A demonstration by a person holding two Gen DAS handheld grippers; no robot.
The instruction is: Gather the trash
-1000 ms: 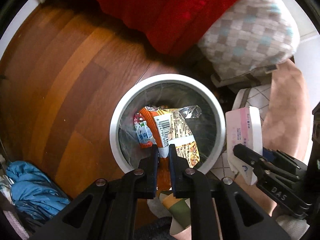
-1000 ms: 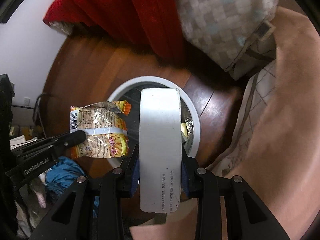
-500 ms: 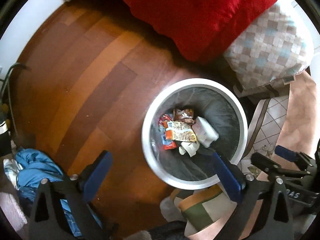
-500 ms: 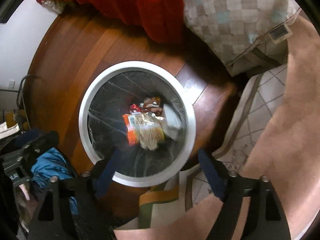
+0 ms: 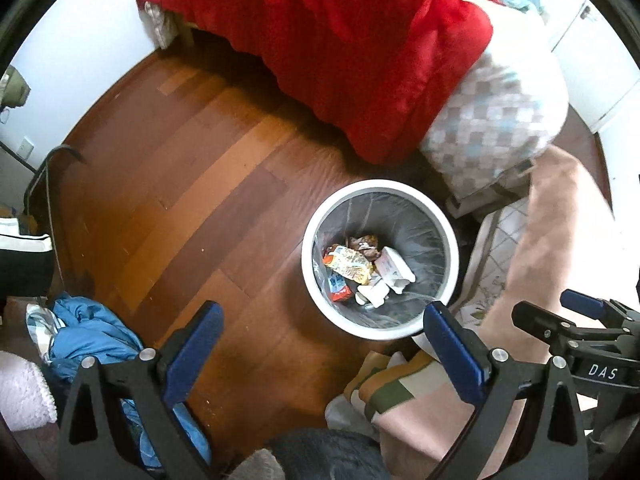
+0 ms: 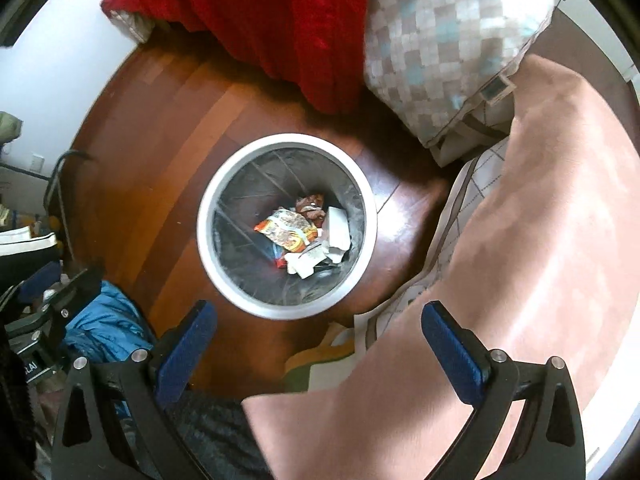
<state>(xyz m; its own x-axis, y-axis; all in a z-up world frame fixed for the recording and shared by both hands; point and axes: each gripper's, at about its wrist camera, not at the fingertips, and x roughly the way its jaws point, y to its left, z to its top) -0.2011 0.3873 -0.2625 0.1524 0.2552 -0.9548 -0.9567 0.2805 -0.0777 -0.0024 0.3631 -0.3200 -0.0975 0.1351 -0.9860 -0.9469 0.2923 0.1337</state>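
Note:
A round white trash bin point(image 5: 451, 236) with a clear liner stands on the wooden floor; it also shows in the right wrist view point(image 6: 206, 236). Inside lie an orange snack wrapper point(image 5: 347, 262) point(image 6: 286, 231), a white box point(image 5: 394, 268) point(image 6: 339, 226) and several other scraps. My left gripper point(image 5: 322, 314) is open and empty, high above the bin's near side. My right gripper point(image 6: 318, 316) is open and empty, also high above it. The right gripper point(image 5: 560, 316) shows at the right edge of the left wrist view.
A red blanket point(image 5: 360, 52) and a checked pillow point(image 5: 496, 120) hang over the bed behind the bin. A pink blanket point(image 6: 520, 260) lies at the right. Blue clothing point(image 5: 88, 336) lies on the floor at the left. A patterned cloth point(image 5: 396, 388) lies below the bin.
Both grippers opened and dropped the snack wrapper and the white box into the bin. Both have since risen higher above the bin.

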